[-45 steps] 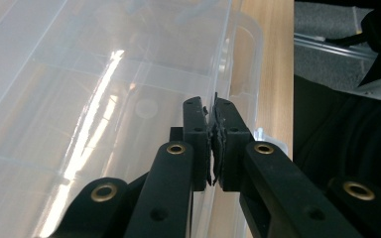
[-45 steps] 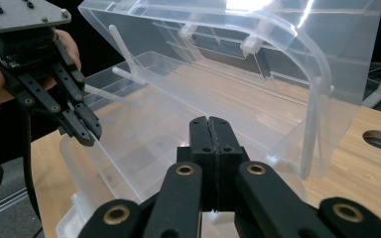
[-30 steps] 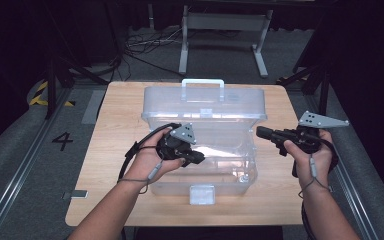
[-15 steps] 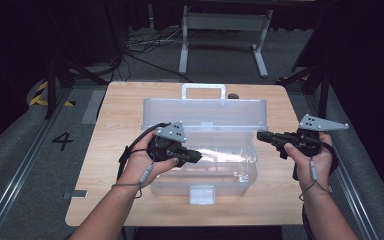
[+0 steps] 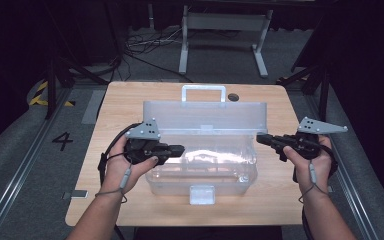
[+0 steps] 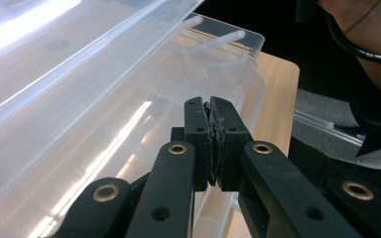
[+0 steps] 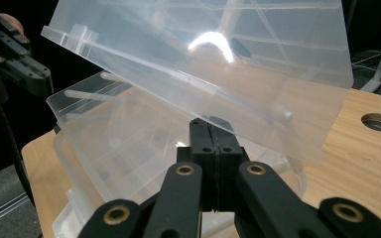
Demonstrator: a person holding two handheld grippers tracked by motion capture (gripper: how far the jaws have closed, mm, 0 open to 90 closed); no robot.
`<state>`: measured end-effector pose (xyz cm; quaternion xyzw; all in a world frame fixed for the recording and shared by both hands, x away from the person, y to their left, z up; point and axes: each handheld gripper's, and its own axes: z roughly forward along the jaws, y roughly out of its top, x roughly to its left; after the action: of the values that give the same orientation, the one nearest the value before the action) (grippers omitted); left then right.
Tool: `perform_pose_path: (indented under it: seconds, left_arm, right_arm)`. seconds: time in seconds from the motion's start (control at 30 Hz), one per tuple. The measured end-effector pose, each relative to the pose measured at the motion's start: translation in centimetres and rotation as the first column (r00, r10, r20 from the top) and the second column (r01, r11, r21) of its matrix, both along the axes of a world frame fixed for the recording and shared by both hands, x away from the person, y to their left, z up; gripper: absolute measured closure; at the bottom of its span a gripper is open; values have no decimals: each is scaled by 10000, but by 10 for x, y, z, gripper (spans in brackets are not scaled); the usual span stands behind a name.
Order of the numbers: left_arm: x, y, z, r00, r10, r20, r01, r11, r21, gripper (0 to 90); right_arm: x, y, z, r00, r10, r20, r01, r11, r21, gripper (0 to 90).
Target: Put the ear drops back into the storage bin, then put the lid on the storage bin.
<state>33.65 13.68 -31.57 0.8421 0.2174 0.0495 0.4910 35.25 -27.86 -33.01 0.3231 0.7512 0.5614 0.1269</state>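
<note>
1. The box (image 5: 200, 170) sits mid-table, lid (image 5: 205, 117) standing open.
2. My left gripper (image 5: 177, 149) and right gripper (image 5: 260, 139) are pressed together, empty, flanking it.
3. Next, likely nudge the lid down evenly.

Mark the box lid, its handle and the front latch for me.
lid (image 5: 205, 117), high view, middle of the raised clear panel
handle (image 5: 203, 90), high view, top bar of the handle
latch (image 5: 202, 194), high view, flap at the box's front wall

High view overlooks the table (image 5: 130, 100); gripper views (close) share its clear box (image 6: 54, 99).
</note>
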Motion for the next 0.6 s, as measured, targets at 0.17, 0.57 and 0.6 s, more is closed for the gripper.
perform_pose_path:
  seconds: [0.17, 0.57, 0.6]
  left_arm:
    - [-1, 18, -6, 9969, 788, -33, -789, 9968, -145, 882]
    - [-3, 47, -14, 9746, 2234, -130, -2238, 9735, -475, 893]
    - [-4, 48, -15, 9714, 2373, -119, -2376, 9703, -454, 893]
  right_arm:
    - [-2, 0, -1, 10000, -6, 33, 7, 10000, -54, 900]
    - [-9, 0, -6, 9999, -11, 110, 14, 9998, -206, 900]
    - [-9, 0, -7, 10000, 21, 96, -19, 9999, -163, 900]
